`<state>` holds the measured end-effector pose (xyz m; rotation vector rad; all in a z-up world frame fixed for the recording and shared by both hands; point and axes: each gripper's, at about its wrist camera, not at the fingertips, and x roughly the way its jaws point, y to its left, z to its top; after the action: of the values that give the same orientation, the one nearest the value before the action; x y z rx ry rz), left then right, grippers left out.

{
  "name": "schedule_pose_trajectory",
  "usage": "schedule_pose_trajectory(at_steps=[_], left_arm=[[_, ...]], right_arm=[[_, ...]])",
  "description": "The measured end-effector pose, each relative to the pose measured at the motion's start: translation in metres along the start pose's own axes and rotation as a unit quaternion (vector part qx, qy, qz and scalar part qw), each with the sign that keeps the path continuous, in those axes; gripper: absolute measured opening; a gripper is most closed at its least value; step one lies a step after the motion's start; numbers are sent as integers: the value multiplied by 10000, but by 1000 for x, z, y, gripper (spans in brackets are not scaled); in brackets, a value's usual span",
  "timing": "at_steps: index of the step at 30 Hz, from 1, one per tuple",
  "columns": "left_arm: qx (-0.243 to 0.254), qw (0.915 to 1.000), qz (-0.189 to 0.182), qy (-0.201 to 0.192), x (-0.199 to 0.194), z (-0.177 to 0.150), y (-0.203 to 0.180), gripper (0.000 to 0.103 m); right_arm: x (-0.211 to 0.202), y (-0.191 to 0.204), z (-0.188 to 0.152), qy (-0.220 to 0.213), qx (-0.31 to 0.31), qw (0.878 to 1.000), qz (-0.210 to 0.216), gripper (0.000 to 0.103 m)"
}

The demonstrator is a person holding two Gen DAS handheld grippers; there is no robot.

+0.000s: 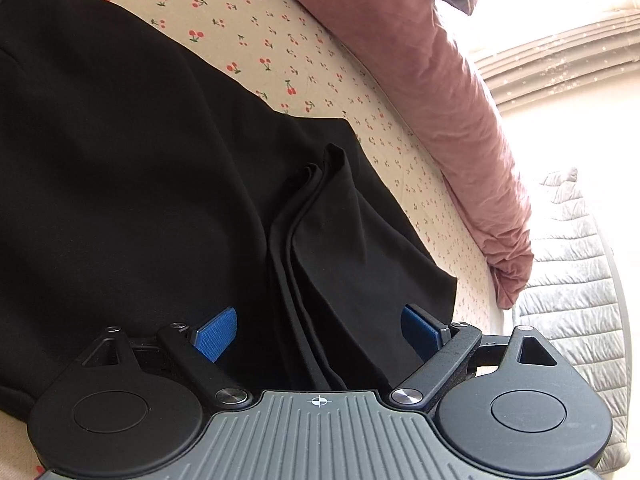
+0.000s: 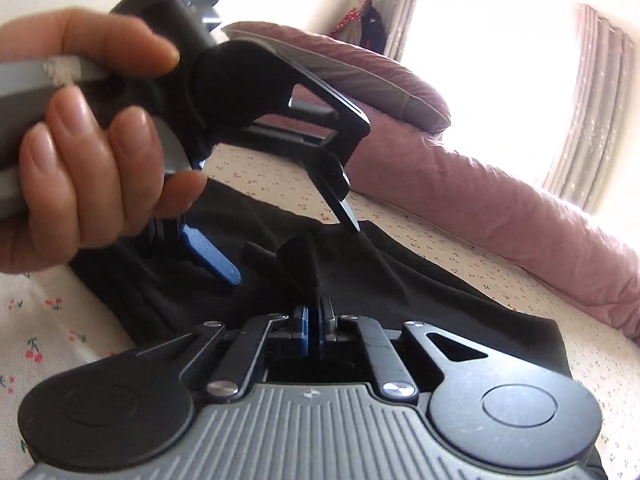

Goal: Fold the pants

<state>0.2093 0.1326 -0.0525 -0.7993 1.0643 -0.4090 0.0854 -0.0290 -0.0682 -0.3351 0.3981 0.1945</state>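
Black pants (image 1: 140, 168) bunched into a ridge running straight ahead between my wide-open, empty left tongs (image 1: 316, 332), my right tongs (image 2: 316, 320) pinching its near end shut.

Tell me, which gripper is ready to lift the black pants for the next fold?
Probably the right gripper: it is already shut on a bunched ridge of the black pants. The left gripper is wide open, its pads either side of a fold, pinching nothing.
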Motion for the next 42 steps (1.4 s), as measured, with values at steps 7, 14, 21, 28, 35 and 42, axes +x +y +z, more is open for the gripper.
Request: schedule_pose_trajectory(at_steps=[7, 14, 21, 28, 35, 42], left_arm=[[461, 9988, 160, 71, 14, 9, -13, 18], [1260, 9894, 686, -210, -13, 22, -20, 4], [2126, 9567, 1764, -915, -70, 34, -16, 4], [1759, 9454, 2424, -1283, -112, 55, 32, 4], [1386, 9504, 2381, -1442, -140, 59, 54, 6], [1584, 9448, 2460, -1471, -143, 56, 55, 18]], right_arm=[[-7, 4, 8, -443, -43, 9989, 127, 0], [-3, 25, 12, -209, -580, 9967, 521, 7], [-20, -6, 22, 36, -59, 9980, 628, 30], [-21, -36, 9, 289, 701, 9952, 615, 35], [-23, -46, 0, 491, 1039, 9916, 588, 38], [-31, -92, 13, 528, 1613, 9843, 483, 45]])
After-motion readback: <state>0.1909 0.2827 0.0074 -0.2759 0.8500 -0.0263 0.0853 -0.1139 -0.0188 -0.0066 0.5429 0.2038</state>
